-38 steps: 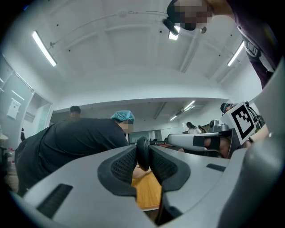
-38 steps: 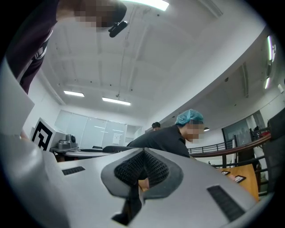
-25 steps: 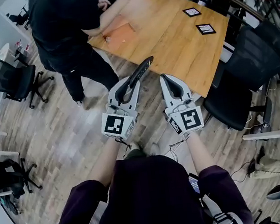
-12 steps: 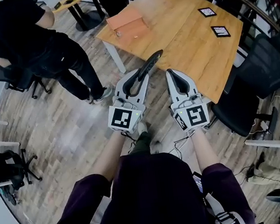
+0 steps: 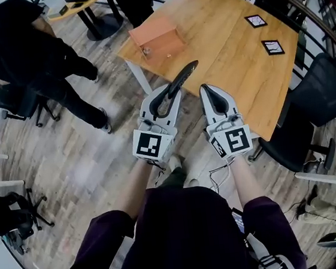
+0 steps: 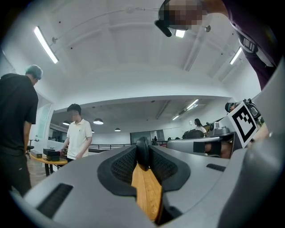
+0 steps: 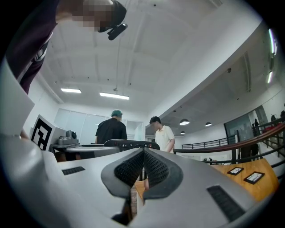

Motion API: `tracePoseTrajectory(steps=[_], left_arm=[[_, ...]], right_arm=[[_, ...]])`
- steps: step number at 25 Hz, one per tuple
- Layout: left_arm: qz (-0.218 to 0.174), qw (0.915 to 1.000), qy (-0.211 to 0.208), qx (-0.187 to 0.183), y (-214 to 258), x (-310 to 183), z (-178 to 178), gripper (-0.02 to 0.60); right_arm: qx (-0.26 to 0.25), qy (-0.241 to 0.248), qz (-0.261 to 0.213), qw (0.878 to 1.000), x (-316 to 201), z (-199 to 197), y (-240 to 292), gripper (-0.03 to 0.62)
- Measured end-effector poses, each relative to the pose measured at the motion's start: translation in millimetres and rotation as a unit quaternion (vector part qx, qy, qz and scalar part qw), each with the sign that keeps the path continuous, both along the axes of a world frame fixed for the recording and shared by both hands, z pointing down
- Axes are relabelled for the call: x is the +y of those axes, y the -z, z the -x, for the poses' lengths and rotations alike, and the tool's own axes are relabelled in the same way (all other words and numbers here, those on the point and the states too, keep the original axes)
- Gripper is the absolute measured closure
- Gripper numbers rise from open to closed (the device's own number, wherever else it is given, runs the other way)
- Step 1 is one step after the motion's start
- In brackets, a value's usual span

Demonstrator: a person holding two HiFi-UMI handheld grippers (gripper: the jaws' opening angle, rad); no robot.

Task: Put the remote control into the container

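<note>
1. Because the person stands back from the bench [image 5: 225, 58], the left tongs [image 5: 171, 93] carry the remote control [image 5: 181, 78] clamped near one end, with its length pointing ahead.
2. The right tongs [image 5: 206, 91] are closed on nothing, probably kept spare.
3. The container [image 5: 158, 40] sits near the bench corner, well apart from the remote control.
</note>
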State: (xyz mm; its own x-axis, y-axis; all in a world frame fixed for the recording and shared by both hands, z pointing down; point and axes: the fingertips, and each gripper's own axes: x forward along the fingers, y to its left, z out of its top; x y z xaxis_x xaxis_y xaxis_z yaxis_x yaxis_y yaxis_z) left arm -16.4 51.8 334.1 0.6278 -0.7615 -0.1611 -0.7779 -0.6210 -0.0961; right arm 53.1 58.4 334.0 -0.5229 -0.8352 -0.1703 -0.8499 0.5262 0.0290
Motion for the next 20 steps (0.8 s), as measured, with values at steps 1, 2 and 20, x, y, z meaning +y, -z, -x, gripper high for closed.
tracePoseTrajectory(steps=[1,2,20], left_arm=[[0.0,1.0,-0.002,0.0,0.9,-8.3,4.4,0.492],[0.001,1.0,-0.005,0.003,2.6,-15.1,8.5,0.492],[-0.002,0.9998,-0.002,0.018,-3.6,-102.9,46.1,0.492]], right_arm=[[0.0,-0.003,0.002,1.0,-8.0,4.3,-0.3,0.577],[0.0,-0.006,0.004,1.0,-14.7,8.3,-0.7,0.577],[0.009,-0.012,0.014,1.0,-103.2,44.3,-10.4,0.577]])
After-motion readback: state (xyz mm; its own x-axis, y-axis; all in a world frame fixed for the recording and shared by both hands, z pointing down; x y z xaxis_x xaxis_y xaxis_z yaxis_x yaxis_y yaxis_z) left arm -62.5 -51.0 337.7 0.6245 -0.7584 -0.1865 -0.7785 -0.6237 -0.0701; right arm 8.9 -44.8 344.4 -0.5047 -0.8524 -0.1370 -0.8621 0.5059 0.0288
